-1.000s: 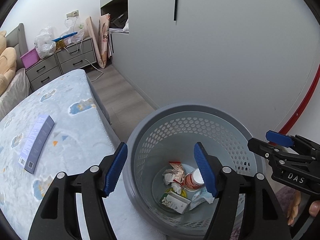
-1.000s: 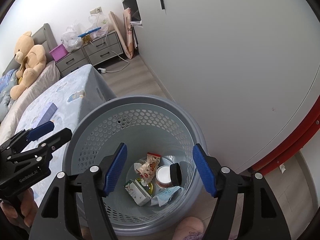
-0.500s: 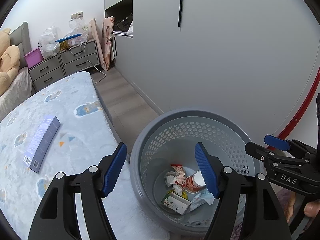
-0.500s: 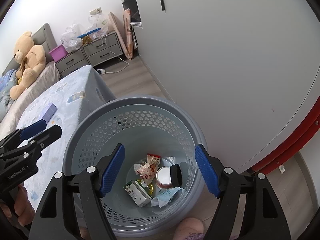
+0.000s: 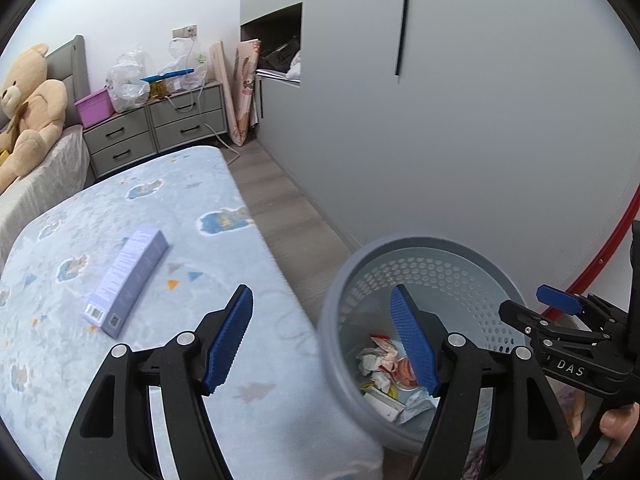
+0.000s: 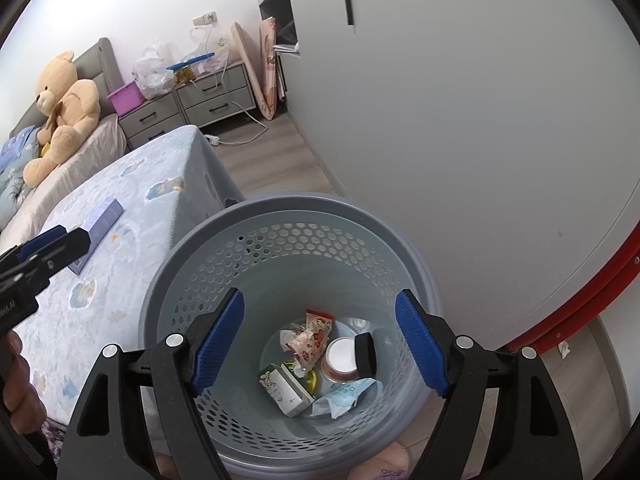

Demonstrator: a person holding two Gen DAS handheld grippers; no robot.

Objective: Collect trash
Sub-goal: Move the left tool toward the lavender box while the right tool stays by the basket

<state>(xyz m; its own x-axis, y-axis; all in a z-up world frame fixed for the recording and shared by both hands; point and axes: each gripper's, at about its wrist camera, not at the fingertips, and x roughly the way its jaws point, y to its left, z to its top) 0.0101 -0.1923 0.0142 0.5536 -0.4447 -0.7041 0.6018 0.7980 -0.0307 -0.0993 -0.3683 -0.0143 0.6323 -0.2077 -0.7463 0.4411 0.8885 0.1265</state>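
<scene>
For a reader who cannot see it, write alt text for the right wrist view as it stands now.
An open right hand-held gripper hangs over a grey perforated trash basket holding wrappers, a small carton and a round jar. Left of the basket, a purple box lies on a blue patterned bed, with the left hand-held gripper near it.

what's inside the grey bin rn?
In the grey bin: a snack wrapper, white-lidded jar, black cap, small carton, blue packet, yellowish bit. Whatever lies under the pile is covered.
</scene>
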